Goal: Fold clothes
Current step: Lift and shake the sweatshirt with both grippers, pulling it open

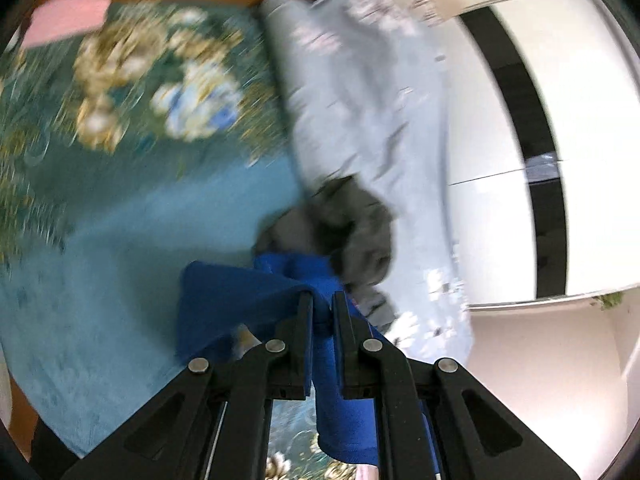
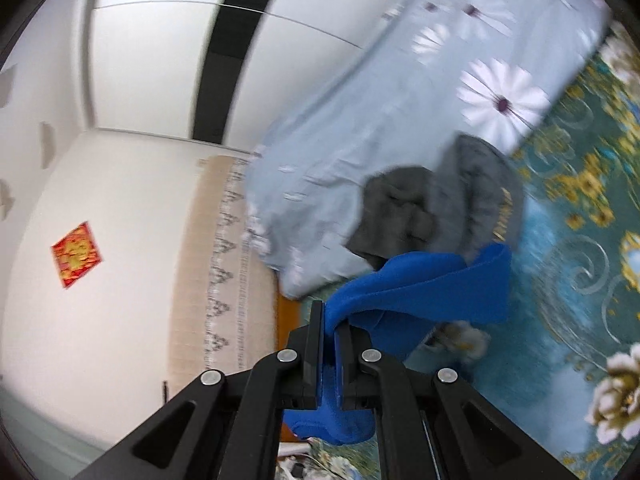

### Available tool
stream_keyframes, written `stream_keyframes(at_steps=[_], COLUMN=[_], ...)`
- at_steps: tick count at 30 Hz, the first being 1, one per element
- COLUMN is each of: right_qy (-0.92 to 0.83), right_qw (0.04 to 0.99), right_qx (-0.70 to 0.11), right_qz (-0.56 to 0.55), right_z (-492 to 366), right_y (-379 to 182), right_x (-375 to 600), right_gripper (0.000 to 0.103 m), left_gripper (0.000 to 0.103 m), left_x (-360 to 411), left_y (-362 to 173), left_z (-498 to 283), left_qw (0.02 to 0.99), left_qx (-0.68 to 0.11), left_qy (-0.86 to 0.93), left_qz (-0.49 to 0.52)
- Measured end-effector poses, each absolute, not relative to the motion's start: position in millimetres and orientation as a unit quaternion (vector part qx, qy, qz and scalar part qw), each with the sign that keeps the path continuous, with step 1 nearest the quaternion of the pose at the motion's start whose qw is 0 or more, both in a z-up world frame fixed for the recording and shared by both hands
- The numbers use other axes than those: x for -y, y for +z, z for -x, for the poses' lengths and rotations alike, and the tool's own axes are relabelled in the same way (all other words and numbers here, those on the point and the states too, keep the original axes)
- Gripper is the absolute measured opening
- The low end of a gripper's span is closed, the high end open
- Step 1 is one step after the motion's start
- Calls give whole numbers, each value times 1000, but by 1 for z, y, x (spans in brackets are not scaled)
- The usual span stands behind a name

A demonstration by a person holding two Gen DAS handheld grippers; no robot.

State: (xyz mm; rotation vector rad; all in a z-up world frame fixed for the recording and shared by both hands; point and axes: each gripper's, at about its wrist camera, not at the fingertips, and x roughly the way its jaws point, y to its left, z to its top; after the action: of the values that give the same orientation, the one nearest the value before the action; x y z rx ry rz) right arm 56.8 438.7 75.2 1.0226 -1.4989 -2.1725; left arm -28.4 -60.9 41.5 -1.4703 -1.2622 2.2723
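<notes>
Left grip: As the frame is smeared, only this much is sure: the left hand-held gripper (image 1: 322,300) is clamped on a fold of the royal-blue knit garment (image 1: 240,300), its cloth bunched between the jaws and hanging below them.
Right grip: the right hand-held gripper (image 2: 330,320) is pinched tight on another edge of the same royal-blue knit garment (image 2: 420,288), cloth showing between the pads.
Garment's place: held off the bed by both grippers, sagging between them above the teal floral bedspread (image 1: 100,240).
Just beyond: a crumpled dark grey garment (image 1: 352,228) lies on the bedspread beside the blue one; whether they touch I cannot tell.
Farther: a pale blue daisy-print quilt (image 2: 400,120), then a white wardrobe with a black stripe (image 2: 160,60).
Risk, slip: both bites look shallow, near the cloth's edge, so a quick pull could drag the fabric out.
Risk, snag: the hanging part may catch the grey garment and drag it along.
Risk, skew: uneven grips would give a crooked fold.
</notes>
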Motion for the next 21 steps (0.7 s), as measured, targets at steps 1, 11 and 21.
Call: stream_keyframes(at_steps=[1, 11, 21], right_qy=[-764, -804, -819], right_qw=[161, 158, 94], right_qx=[522, 506, 497], right_qz=[-343, -268, -272], right_z=[-61, -178, -325], right_y=[88, 148, 154], right_x=[-438, -442, -474], right_gripper=[4, 4, 4], left_gripper=[8, 8, 8], left_x=[64, 76, 88], left_y=[58, 118, 130], left_z=[25, -48, -160], left_qw=[89, 171, 250], left_qx=[421, 368, 307], left_qy=[764, 796, 778], left_qz=[481, 449, 488])
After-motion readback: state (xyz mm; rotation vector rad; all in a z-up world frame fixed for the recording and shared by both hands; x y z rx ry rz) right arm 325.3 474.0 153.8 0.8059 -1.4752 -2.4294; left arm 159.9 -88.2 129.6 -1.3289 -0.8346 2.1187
